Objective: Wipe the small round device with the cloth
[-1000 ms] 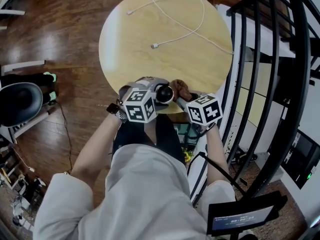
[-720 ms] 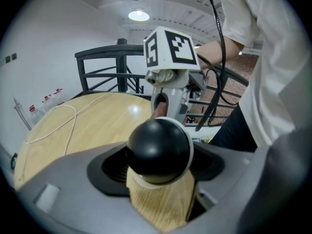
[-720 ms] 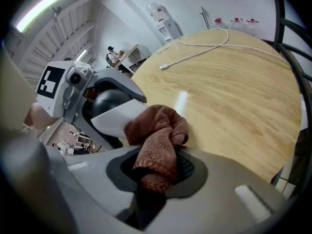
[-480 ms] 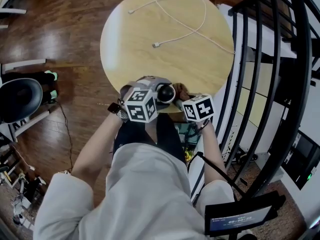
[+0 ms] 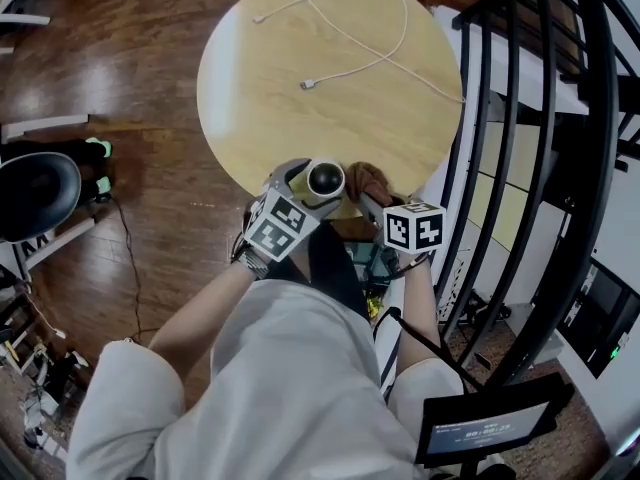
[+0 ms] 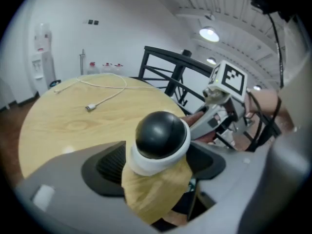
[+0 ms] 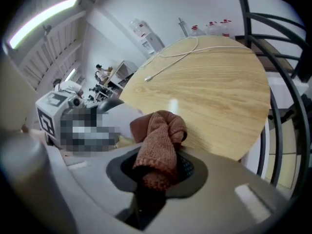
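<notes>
Over wooden table (image 5: 330, 118), left jaws clamp black-domed, white-collared device (image 6: 161, 133); right jaws pinch brown cloth (image 7: 158, 140).

bright ceiling lamp (image 6: 208, 33), sheen on floor (image 5: 90, 78), fisheye edges dark and blurred

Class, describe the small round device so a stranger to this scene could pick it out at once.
Start at the round wooden table. At its near edge, left of the bunched reddish-brown cloth, is the small round device. It alone has a glossy black dome in a white collar; the white cable lies farther out on the tabletop.
</notes>
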The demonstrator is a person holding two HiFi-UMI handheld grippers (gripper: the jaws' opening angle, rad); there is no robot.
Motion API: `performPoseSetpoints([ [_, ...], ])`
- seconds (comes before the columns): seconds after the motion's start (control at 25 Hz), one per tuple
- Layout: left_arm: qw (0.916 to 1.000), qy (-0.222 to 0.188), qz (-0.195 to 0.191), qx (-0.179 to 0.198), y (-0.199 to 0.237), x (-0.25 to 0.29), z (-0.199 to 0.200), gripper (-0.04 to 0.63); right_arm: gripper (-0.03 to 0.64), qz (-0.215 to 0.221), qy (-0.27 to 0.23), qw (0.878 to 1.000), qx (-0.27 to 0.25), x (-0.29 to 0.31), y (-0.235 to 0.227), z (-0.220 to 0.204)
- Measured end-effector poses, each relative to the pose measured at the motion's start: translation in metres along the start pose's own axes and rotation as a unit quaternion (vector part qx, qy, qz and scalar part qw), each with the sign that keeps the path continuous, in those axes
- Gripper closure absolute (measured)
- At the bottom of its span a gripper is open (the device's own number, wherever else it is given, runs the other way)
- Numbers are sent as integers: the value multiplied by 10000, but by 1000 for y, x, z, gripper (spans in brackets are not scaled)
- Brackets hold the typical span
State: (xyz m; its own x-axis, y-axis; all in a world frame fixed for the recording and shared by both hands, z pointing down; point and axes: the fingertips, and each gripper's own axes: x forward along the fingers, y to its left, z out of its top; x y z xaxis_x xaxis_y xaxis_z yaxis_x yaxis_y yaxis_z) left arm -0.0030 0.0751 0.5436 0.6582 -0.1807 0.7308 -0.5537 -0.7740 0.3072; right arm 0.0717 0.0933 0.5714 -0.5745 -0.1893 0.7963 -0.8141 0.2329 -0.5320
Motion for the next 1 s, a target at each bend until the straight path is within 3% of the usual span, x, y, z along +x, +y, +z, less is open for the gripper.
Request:
performPoseSetpoints([
  [0.08,9992,42,388,-26,1,2,6,219,528,52,-234,9994,256,-12,-5,5],
  [0.32,9985,51,522,-164,1,14,19,236,528,137,-630,9971,415,-38,-8,22],
  [0.4,9988,17,476,-64,2,13,20,233,528,211,-753,9962,392,-44,-4,28],
  [0.52,9998,-67,79,169,3,7,23,238,529,335,-903,9945,409,-51,2,34],
  [0.68,9958,-228,-451,765,5,1,33,246,528,388,-979,9936,408,-57,4,34],
  [0.8,9857,-411,-780,1438,1,-4,44,249,528,405,-997,9932,437,-59,5,31],
  [1.0,9667,-188,-1174,2265,-8,6,40,249,528,411,-1040,9923,533,-66,1,24],
])
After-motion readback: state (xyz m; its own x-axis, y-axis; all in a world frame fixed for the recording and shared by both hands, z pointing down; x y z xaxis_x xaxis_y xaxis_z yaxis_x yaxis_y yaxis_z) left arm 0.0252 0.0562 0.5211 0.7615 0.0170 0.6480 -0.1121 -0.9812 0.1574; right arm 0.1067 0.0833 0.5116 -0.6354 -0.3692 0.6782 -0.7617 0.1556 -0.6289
